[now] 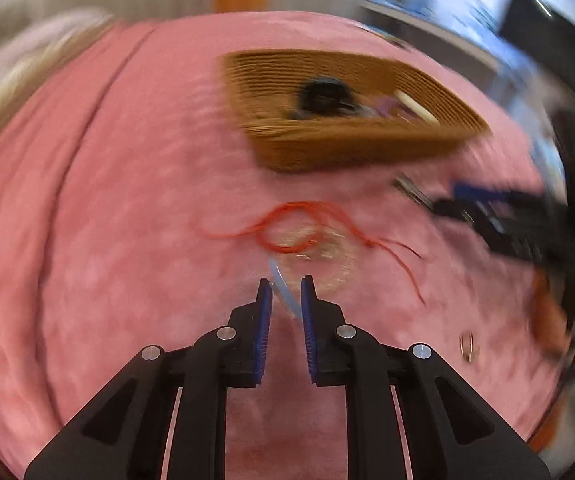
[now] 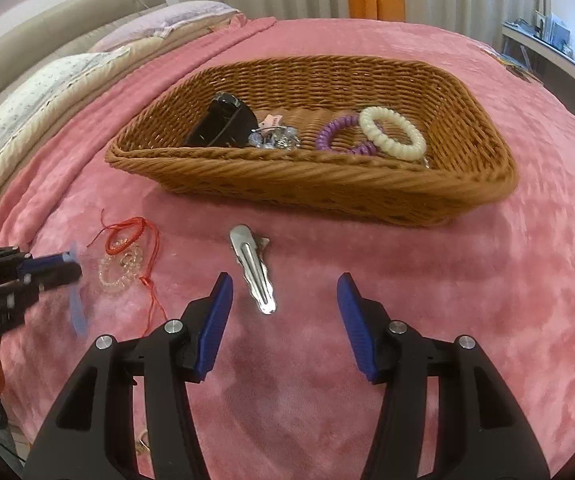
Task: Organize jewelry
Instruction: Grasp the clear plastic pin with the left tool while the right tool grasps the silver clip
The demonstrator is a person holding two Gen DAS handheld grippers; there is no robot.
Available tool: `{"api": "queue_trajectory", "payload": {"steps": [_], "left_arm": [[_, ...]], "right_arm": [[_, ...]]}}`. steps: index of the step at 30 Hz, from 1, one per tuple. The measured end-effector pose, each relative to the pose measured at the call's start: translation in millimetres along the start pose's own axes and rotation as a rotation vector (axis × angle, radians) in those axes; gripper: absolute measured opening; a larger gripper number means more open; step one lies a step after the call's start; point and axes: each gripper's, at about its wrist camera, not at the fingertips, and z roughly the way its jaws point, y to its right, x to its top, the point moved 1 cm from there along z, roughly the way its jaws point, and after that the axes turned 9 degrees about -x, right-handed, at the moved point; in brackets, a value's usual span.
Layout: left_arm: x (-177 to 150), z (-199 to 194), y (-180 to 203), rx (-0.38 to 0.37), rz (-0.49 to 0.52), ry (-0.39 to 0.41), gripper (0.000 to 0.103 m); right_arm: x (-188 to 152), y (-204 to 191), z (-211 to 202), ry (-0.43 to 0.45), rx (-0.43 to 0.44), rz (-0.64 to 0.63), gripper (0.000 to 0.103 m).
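Observation:
A brown wicker basket (image 2: pixel 327 184) stands on the pink blanket; it also shows blurred in the left wrist view (image 1: pixel 351 148). It holds a black clip (image 2: pixel 223 124), silver pieces (image 2: pixel 275 138), a purple coil band (image 2: pixel 337 132) and a cream coil band (image 2: pixel 391 134). My left gripper (image 1: pixel 286 294) is nearly shut on a thin pale blue piece (image 1: pixel 283 292), also seen in the right wrist view (image 2: pixel 76 304). Just beyond it lie a red string bracelet (image 1: pixel 299 224) and a clear bracelet (image 2: pixel 121 270). My right gripper (image 2: pixel 283 300) is open over a silver hair clip (image 2: pixel 253 270).
Pillows (image 2: pixel 43 92) lie at the far left of the bed. A small gold ring-like piece (image 1: pixel 469 346) lies on the blanket at the right of the left wrist view. A desk (image 2: pixel 555 52) stands beyond the bed's right side.

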Motion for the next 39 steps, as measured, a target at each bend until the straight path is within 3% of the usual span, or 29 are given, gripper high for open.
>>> {"api": "queue_trajectory", "payload": {"steps": [4, 6, 7, 8, 12, 15, 19, 21, 23, 24, 31, 39], "left_arm": [[-3.4, 18.0, 26.4, 0.052, 0.151, -0.037, 0.019], [-7.5, 16.5, 27.7, 0.034, 0.139, -0.02, 0.038], [-9.9, 13.4, 24.7, 0.022, 0.112, -0.008, 0.056], [-12.9, 10.4, 21.7, 0.022, 0.089, 0.005, 0.06], [-31.0, -0.4, 7.8, -0.004, -0.033, 0.058, 0.06], [-35.9, 0.0, 6.4, 0.029, -0.094, 0.077, 0.06], [-37.5, 5.3, 7.2, 0.084, -0.194, 0.092, 0.057], [-38.6, 6.0, 11.8, 0.136, -0.19, 0.101, 0.05], [-40.6, 3.0, 12.5, 0.135, -0.184, 0.114, 0.018], [-40.6, 1.1, 13.0, 0.122, -0.18, 0.126, 0.011], [-44.9, -2.8, 34.4, 0.042, -0.135, 0.161, 0.01], [-53.3, 5.4, 67.4, 0.092, -0.123, 0.171, 0.01]], "right_arm": [[8.3, -11.1, 9.1, -0.014, -0.018, -0.034, 0.051], [11.6, -17.2, 17.1, -0.032, -0.031, -0.058, 0.046], [12.1, -19.7, 19.9, -0.04, -0.04, -0.071, 0.04], [12.2, -22.3, 20.3, -0.036, -0.049, -0.086, 0.037], [6.6, -25.6, 14.3, -0.015, -0.062, -0.11, 0.016], [0.0, -23.3, 8.8, -0.015, -0.079, -0.085, 0.014], [-12.5, -13.3, -2.3, -0.011, -0.102, -0.027, 0.014], [-19.4, -11.0, -8.0, -0.004, -0.109, -0.012, 0.014], [-27.9, -5.2, -14.1, 0.001, -0.107, 0.005, 0.014], [-30.4, -2.8, -16.1, 0.003, -0.104, 0.014, 0.014], [-52.3, 19.1, -33.6, 0.019, -0.12, 0.074, 0.014], [-74.8, 31.1, -50.6, 0.043, -0.18, 0.076, 0.014]]}}
